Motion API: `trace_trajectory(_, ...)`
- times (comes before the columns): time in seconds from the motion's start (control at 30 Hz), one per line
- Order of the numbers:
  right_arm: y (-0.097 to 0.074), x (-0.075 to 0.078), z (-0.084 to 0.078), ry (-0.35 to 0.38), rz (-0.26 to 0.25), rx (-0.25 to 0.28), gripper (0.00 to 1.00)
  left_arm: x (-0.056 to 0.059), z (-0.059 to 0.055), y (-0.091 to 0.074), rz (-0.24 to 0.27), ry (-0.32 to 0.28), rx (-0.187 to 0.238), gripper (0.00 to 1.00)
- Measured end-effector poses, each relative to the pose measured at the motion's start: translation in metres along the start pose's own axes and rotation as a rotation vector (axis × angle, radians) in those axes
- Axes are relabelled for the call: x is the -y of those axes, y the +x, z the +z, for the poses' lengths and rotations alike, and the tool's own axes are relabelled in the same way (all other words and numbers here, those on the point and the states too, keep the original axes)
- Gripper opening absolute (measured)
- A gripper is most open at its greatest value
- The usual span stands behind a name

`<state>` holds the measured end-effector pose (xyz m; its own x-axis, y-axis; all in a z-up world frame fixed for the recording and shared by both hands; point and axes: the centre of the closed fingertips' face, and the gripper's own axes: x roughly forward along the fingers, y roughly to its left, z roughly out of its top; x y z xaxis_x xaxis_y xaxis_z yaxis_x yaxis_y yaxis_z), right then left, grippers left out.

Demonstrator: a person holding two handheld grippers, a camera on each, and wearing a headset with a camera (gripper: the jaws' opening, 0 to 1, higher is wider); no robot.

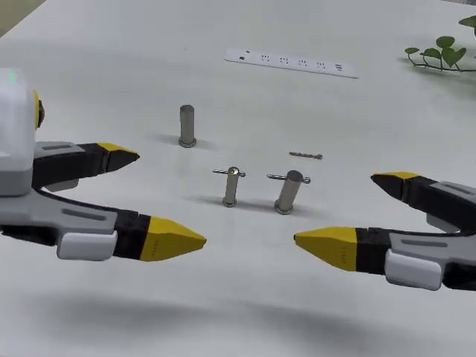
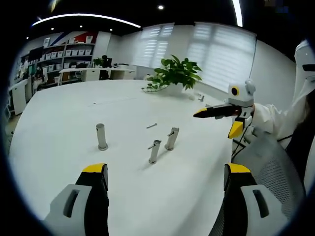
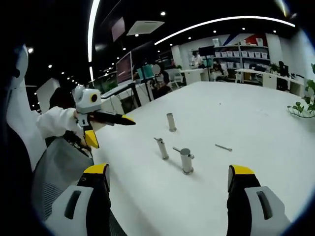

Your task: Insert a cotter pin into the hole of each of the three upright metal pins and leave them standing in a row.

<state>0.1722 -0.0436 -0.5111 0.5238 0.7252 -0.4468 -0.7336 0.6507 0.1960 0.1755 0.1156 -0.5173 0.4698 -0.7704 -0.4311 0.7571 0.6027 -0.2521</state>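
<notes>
Cotter pin lies flat, crosswise, beyond three upright metal pins.

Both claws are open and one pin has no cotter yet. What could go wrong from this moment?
1. The loose cotter is thin and lies flat on the table; the right claw may slip on it or push it away.
2. It lies just beyond the two finished pins; reaching past could knock one over.
3. The bare pin stands free; pushing the cotter in sideways may tip it unless the left claw holds it.
</notes>
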Motion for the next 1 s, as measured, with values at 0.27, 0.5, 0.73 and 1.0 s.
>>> trace_trajectory(0.27,-0.009,-0.013,-0.022,-0.019,-0.021,-0.064,0.98,-0.041,0.023,0.009,0.027,0.108,-0.045,0.96)
trace_trajectory(0.5,-0.015,-0.007,-0.026,-0.018,-0.065,-0.080,0.97,-0.062,0.027,0.024,0.064,0.165,-0.085,0.93)
trace_trajectory(0.73,-0.023,-0.001,-0.026,0.000,-0.097,-0.075,0.96,-0.089,0.040,0.042,0.099,0.124,-0.044,0.83)
trace_trajectory(1.0,-0.031,0.007,-0.024,0.007,-0.132,-0.074,0.95,-0.106,0.053,0.062,0.131,0.035,0.025,0.63)
